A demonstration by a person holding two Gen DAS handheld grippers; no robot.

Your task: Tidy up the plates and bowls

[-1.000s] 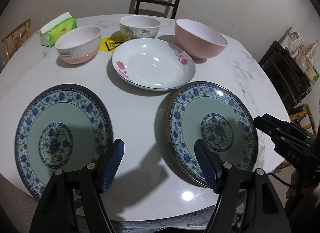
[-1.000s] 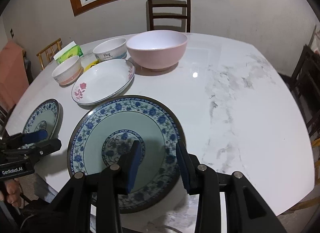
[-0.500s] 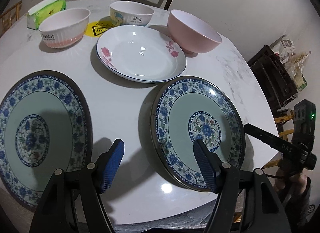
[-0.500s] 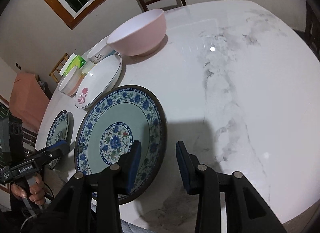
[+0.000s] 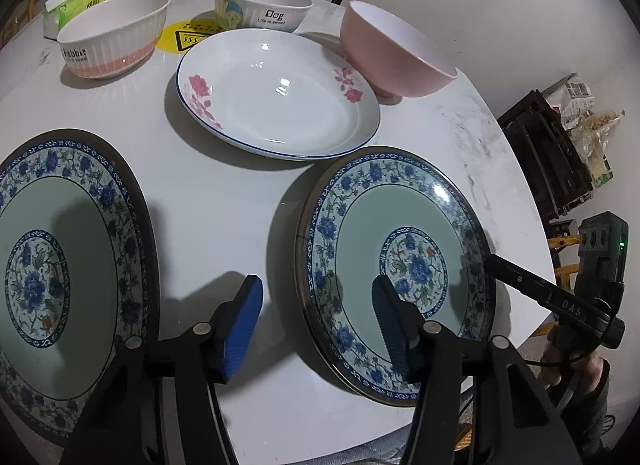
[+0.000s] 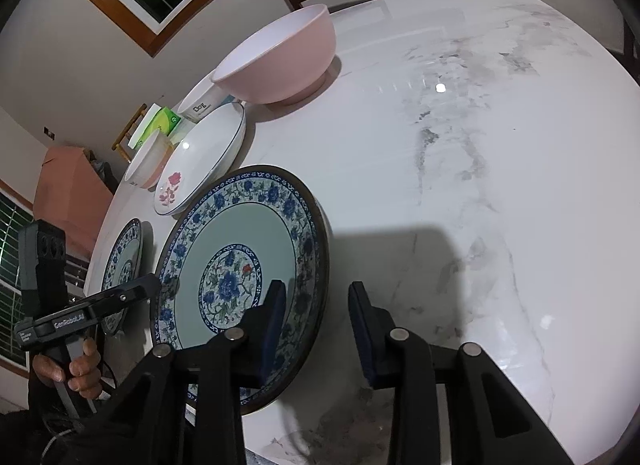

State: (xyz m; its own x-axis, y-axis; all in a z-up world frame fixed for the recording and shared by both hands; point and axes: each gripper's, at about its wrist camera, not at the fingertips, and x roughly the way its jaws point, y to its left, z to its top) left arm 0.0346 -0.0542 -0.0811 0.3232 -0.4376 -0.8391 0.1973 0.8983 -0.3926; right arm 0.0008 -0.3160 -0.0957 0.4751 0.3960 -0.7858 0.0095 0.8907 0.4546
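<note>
Both grippers lower, nearer right-hand blue floral plate (image 6: 240, 265); jaws just narrowed, both spread, pinching nothing. Right gripper (image 6: 316, 321) straddles rim: seat pads fully before lifting.

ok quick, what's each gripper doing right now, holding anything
left gripper: open, just been closing, straddling the near blue plate rim, not gripping.
right gripper: open, closing, straddling that plate's rim.

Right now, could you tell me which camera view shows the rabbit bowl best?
The left wrist view: the rabbit bowl shows whole, lettering readable. The right wrist view shows only its rim and side, edge-on behind the rose plate.
</note>
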